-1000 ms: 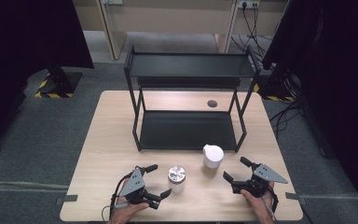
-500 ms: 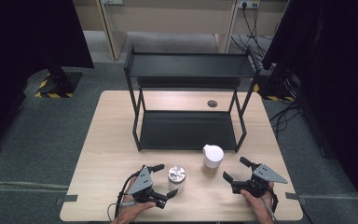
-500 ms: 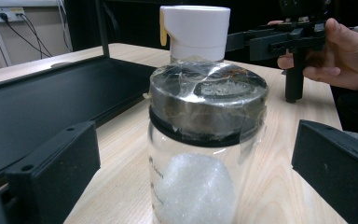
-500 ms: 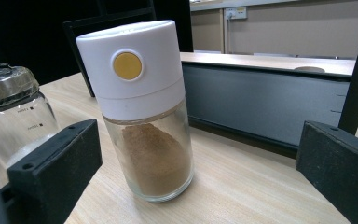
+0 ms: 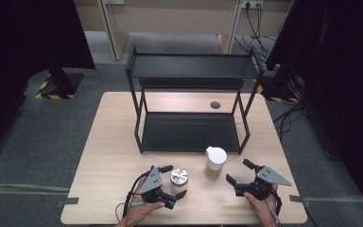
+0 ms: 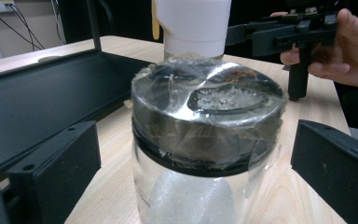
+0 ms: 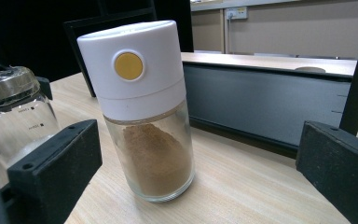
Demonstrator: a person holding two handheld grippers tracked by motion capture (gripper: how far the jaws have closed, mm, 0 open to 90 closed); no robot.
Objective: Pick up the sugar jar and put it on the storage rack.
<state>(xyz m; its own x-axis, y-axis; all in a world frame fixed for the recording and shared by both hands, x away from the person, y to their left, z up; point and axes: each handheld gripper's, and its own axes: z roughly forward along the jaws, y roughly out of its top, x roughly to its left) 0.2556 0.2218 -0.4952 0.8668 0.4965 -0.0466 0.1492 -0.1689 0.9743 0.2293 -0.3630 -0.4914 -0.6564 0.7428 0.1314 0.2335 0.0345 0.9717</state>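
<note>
The clear glass jar with a shiny silver lid (image 6: 205, 140) stands upright on the pale wooden table (image 5: 108, 156), between the spread jaws of the left gripper (image 5: 170, 182), with a gap on each side and nothing clamped. In the high view it sits near the front edge, left of centre. White grains fill its lower part; faint printed marks on the glass are too small to read.

At its 2 o'clock, a little apart, stands one glass shaker with a white cap and a round yellow button (image 7: 142, 107), holding brown powder. It stands ahead of the right gripper (image 5: 240, 172), whose jaws are also released and wide apart.

At 12 o'clock sits one black two-tier metal rack (image 5: 191, 130). Two containers, two grippers in all.
</note>
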